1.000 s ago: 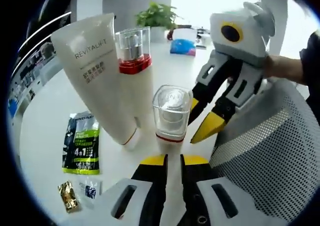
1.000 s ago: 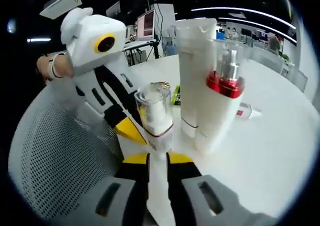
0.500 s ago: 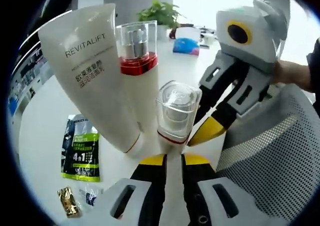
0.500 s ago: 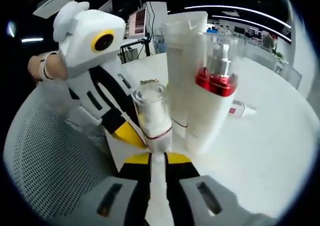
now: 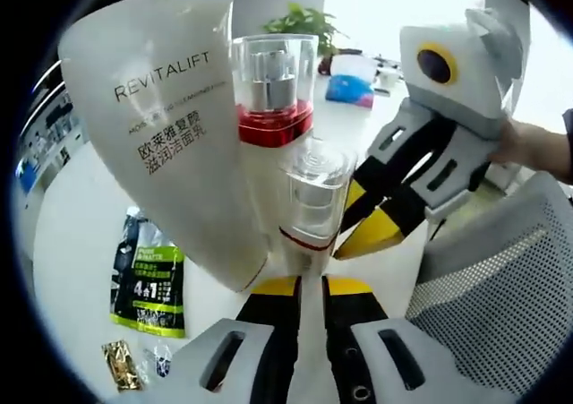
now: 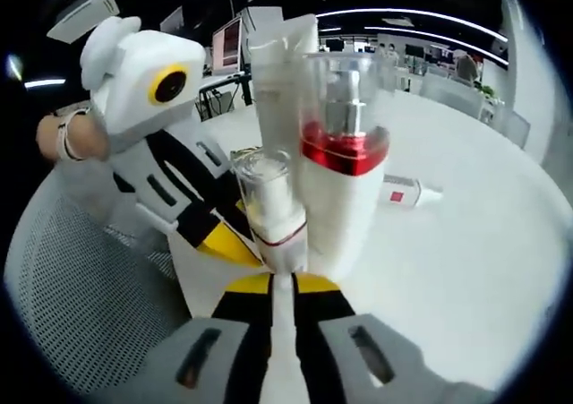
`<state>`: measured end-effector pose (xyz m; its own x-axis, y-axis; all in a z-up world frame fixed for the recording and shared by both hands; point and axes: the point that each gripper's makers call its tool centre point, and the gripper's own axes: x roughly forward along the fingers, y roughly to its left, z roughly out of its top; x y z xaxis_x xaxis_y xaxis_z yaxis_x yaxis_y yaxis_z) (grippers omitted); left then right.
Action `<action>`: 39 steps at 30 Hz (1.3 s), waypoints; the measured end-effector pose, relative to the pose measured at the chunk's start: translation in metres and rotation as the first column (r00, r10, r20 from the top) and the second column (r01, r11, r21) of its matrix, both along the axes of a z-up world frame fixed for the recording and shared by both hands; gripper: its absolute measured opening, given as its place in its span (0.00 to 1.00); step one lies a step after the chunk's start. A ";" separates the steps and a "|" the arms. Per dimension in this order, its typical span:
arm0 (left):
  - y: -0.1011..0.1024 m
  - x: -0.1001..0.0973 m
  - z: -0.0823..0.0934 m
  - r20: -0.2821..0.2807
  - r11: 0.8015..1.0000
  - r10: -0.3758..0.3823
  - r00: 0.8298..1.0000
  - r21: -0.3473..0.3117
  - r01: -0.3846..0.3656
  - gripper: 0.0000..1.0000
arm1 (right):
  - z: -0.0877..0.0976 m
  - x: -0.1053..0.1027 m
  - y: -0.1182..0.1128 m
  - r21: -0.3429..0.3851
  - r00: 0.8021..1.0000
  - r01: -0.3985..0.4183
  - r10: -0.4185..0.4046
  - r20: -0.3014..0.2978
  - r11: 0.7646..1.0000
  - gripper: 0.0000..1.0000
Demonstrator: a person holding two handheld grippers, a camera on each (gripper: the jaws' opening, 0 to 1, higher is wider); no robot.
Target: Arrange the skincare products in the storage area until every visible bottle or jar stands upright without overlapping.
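Note:
A small white bottle (image 5: 311,198) with a clear cap and a red band rises between the yellow tips of my left gripper (image 5: 312,286), which is shut on its body. In the right gripper view the same small bottle (image 6: 271,209) stands between the tips of my right gripper (image 6: 280,284), shut on it too. The right gripper (image 5: 358,234) reaches in from the right, and the left gripper (image 6: 224,241) from the left. Just behind stand a tall pump bottle (image 5: 273,90) with a red collar and a big white REVITALIFT tube (image 5: 166,144). The pump bottle (image 6: 342,167) hides most of the tube (image 6: 277,55).
A white mesh surface (image 5: 501,305) lies beside the grippers, and it is also in the right gripper view (image 6: 81,314). A green sachet (image 5: 148,274) and small packets (image 5: 121,365) lie on the white table (image 5: 72,234). A small tube (image 6: 405,192) lies flat farther off. A hand (image 5: 542,149) holds the right gripper.
Both views have moved closer to the tube and pump bottle, which now loom larger right behind the small bottle. Both grippers stay shut on the small bottle.

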<state>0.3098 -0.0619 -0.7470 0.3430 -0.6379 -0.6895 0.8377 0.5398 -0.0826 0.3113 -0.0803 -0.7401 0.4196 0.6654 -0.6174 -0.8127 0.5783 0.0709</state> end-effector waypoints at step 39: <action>0.074 -0.007 0.050 0.100 0.996 0.083 0.992 0.006 -0.084 0.62 | 0.058 -0.026 -0.007 -0.028 0.998 0.041 -0.039 0.052 0.999 0.43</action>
<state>0.3024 0.0125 -0.6971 0.4619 -0.5976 -0.6554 0.7936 0.6085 0.0045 0.2848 -0.0877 -0.6824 0.4776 0.6295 -0.6129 -0.7909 0.6118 0.0120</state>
